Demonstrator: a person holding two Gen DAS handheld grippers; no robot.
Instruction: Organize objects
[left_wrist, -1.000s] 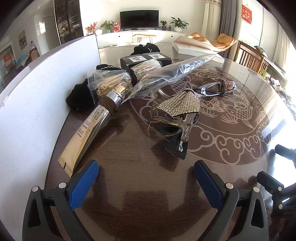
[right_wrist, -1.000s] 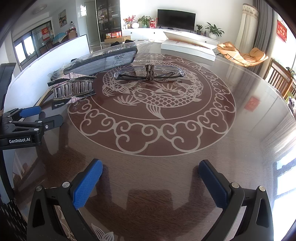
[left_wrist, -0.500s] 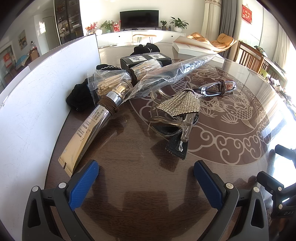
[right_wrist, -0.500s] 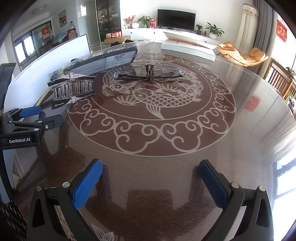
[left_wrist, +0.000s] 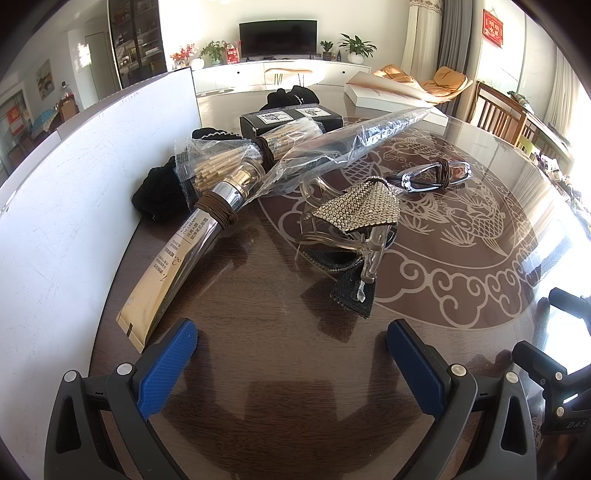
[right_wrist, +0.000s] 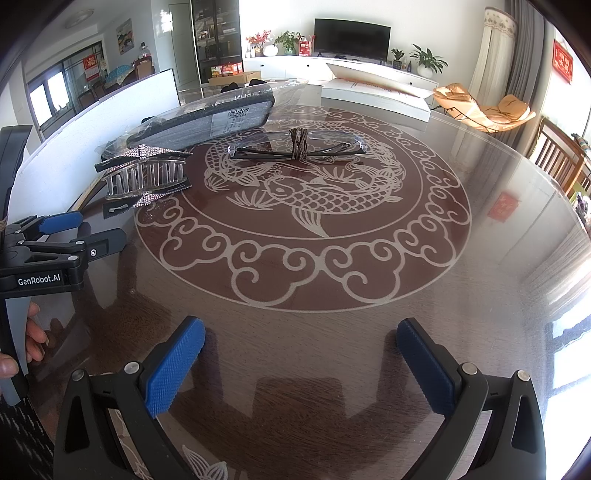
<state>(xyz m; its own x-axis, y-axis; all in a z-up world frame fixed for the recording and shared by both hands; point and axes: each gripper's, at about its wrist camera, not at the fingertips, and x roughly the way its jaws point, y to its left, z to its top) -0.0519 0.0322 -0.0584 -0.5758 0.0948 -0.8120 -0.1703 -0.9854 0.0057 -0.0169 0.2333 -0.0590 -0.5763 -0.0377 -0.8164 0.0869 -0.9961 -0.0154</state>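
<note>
Both the left claw (left_wrist: 291, 362) and the right claw (right_wrist: 301, 358) are held spread wide and empty above the tabletop (right_wrist: 332, 350). The rhinestone hair clip (left_wrist: 360, 214) is seen beside the tied glasses (left_wrist: 436, 175), with the cream tube (left_wrist: 192, 251) further left.

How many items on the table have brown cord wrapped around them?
3. The cream tube near the white board, the stick bundle in plastic just behind it, and the glasses on the fish pattern, also seen in the right view. More may be hidden under the plastic.
</note>
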